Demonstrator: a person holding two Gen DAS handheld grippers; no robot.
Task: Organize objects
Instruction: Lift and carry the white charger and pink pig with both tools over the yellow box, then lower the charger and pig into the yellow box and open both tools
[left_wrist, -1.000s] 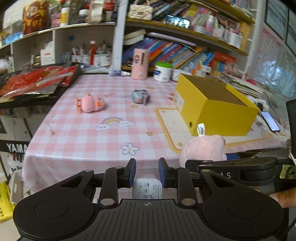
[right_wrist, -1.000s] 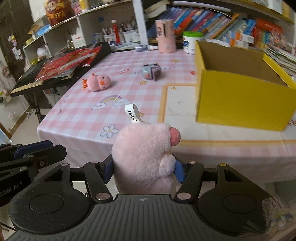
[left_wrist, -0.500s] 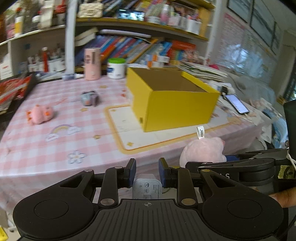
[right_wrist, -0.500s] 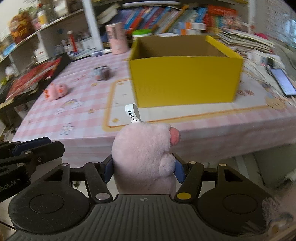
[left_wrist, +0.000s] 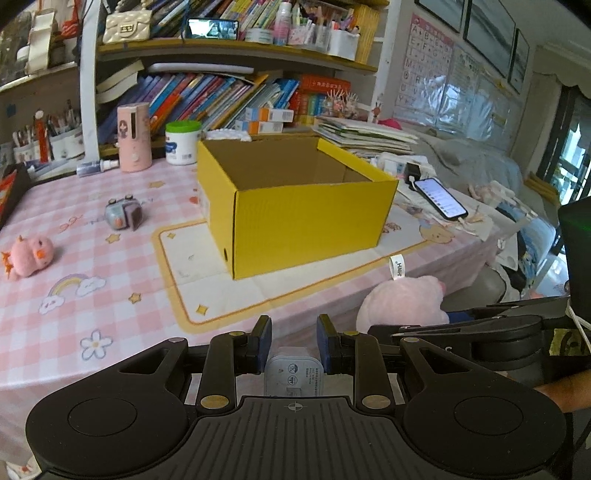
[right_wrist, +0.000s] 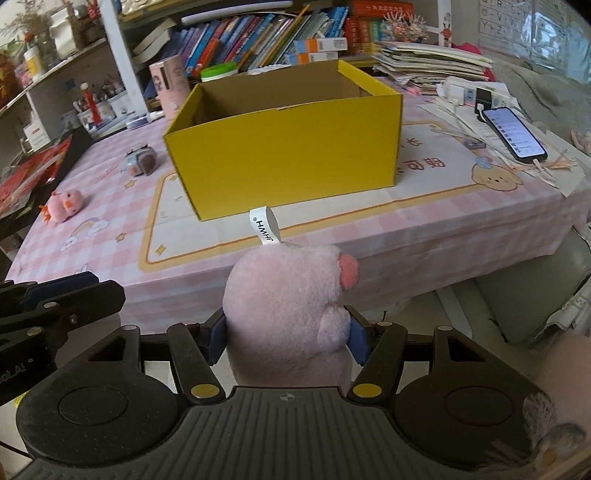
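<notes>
**A:** What does the right gripper (right_wrist: 286, 341) have?

**B:** Its fingers are clamped on a pink plush toy (right_wrist: 291, 310), one blue pad pressed into each side. The plush sits upright between them, a white loop tag sticking up from its top. It hangs off the near edge of the counter (right_wrist: 424, 229), not touching the cloth.

**A:** And the left gripper (left_wrist: 293, 345)?

**B:** Its fingers are closed on a small white adapter (left_wrist: 293, 374) with printed marks on its face. It is also held short of the counter's near edge, just beside the right gripper.

**A:** Where is the box?

**B:** The yellow box (right_wrist: 284, 147) stands open on the placemat, straight ahead of both grippers. I cannot see anything inside from these angles.

**A:** What else lies on the counter?

**B:** A small pink chick plush (left_wrist: 27, 254) lies on its side at the far left. A grey toy (left_wrist: 122, 214) stands between it and the box. A phone (right_wrist: 513, 133) lies right of the box, cable plugged in.
</notes>
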